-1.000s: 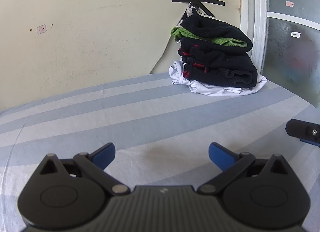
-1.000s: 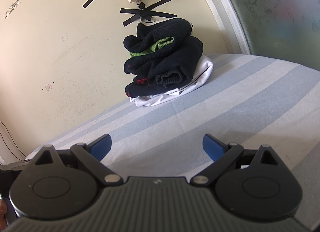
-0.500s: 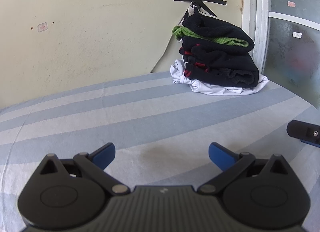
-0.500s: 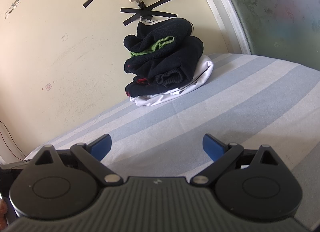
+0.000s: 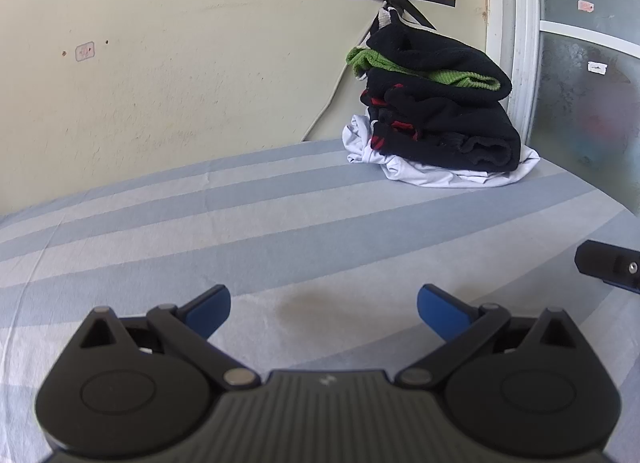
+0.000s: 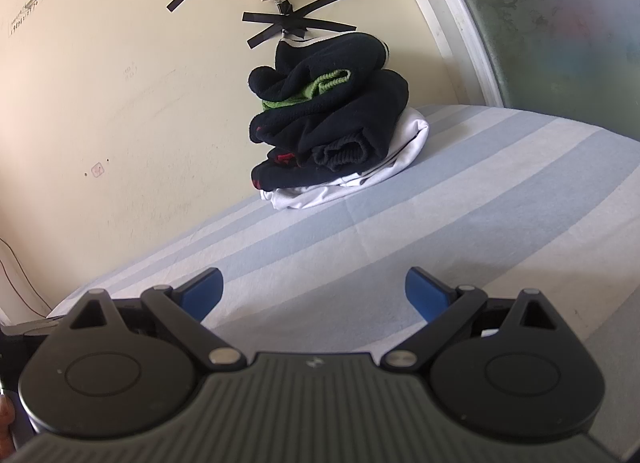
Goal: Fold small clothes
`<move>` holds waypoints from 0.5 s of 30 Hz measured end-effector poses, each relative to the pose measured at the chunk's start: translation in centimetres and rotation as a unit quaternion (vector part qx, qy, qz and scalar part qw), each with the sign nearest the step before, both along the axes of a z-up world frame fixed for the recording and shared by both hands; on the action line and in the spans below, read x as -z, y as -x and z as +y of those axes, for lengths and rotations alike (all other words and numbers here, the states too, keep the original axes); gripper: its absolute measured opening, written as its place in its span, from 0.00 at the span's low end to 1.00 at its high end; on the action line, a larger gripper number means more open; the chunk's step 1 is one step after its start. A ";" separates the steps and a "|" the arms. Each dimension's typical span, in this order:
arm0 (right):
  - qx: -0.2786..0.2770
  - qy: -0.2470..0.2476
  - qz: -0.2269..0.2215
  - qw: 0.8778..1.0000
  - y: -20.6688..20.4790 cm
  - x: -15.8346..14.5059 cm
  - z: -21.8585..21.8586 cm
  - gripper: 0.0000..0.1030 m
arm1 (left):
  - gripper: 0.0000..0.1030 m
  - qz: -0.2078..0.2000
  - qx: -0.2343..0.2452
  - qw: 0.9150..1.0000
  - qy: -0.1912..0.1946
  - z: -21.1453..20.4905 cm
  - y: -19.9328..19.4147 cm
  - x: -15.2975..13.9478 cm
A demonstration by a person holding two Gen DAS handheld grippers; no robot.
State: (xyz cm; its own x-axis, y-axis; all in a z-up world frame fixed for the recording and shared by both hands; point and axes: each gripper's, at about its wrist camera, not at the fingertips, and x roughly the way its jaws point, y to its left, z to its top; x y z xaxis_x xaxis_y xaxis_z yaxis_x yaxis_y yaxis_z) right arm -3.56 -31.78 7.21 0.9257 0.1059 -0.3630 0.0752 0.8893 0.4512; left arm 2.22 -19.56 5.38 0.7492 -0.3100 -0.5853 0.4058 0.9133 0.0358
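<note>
Both tools are empty: our left tool (image 5: 323, 305) and right tool (image 6: 314, 289) hover with fingers spread over the striped surface (image 5: 240, 231). Folded clothes (image 5: 436, 111) sit stacked by the wall; folding looks done, with no loose garment visible.

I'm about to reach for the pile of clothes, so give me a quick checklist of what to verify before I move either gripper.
1. Left gripper open and empty: ok, jaws wide apart, nothing between them.
2. Right gripper open and empty: ok, same state.
3. Pile of clothes in view and standing: ok, it sits at the far end of the striped sheet, by the wall.
4. Path to the pile: ok, only bare sheet lies between the grippers and it.
5. Top garment to take: cannot tell, the dark pieces and the green garment are bunched together.
6. Taped cable just above the pile: cannot tell whether it touches the top garment.
</note>
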 end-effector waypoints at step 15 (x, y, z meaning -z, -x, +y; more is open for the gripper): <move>-0.002 -0.001 -0.003 1.000 -0.1 0.2 0.0 0.96 | 1.00 -0.001 -0.002 1.000 -0.011 -0.3 0.1 0.1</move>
